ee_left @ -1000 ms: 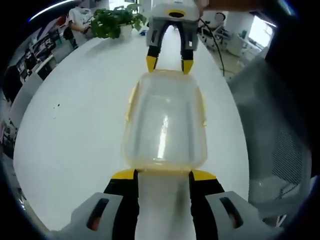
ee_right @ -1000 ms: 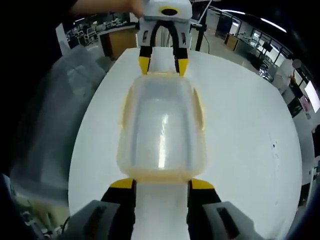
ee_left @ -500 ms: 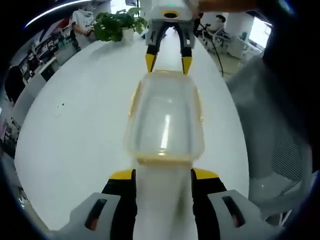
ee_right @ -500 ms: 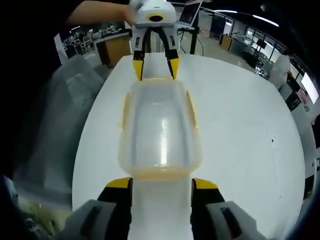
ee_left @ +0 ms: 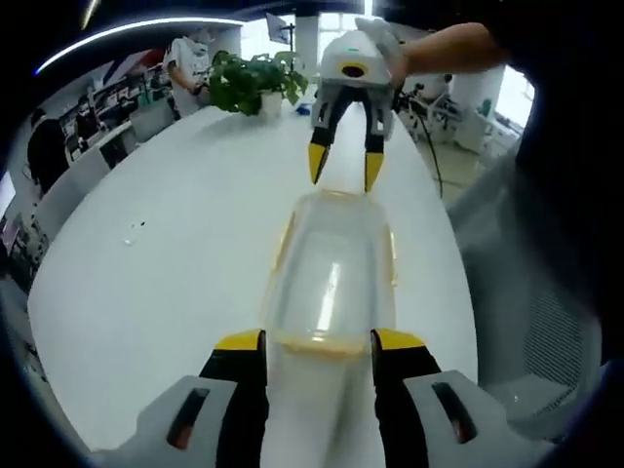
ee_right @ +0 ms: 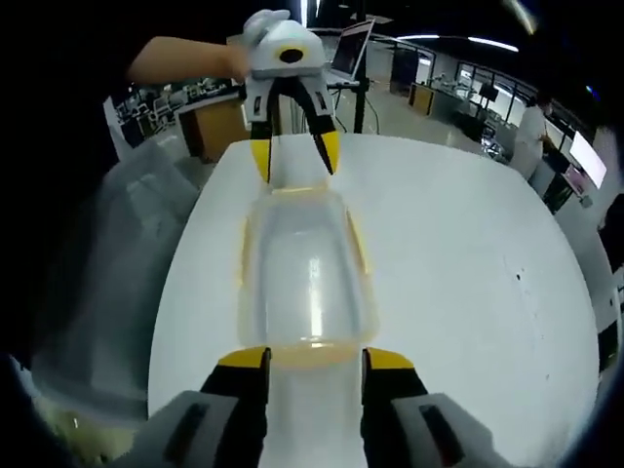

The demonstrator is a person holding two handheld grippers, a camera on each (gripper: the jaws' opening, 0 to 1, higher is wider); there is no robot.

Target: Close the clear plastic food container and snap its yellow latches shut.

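Observation:
A clear plastic food container [ee_left: 331,278] with yellow latches [ee_left: 286,234] along its long sides lies on the white table [ee_left: 175,263], its lid on top. My left gripper [ee_left: 317,341] is open, its yellow tips flanking the container's near end. At the far end my right gripper [ee_left: 345,168] hangs open just above the container, held by a hand. In the right gripper view the container [ee_right: 304,273] runs away from my open right gripper [ee_right: 315,358] toward the left gripper [ee_right: 294,159], which hovers open over the other end. Nothing is held in either gripper.
A potted plant [ee_left: 255,83] stands at the table's far end, with a person [ee_left: 190,58] behind it. A mesh chair [ee_left: 531,302] sits close to the table's edge. A laptop [ee_right: 351,58] stands beyond the table. A small dark speck [ee_left: 132,226] marks the tabletop.
Both grippers have lifted and drawn back from the container's ends. The opposite gripper's tips, earlier at the container's rim, now hover above it. The container has stayed on the table.

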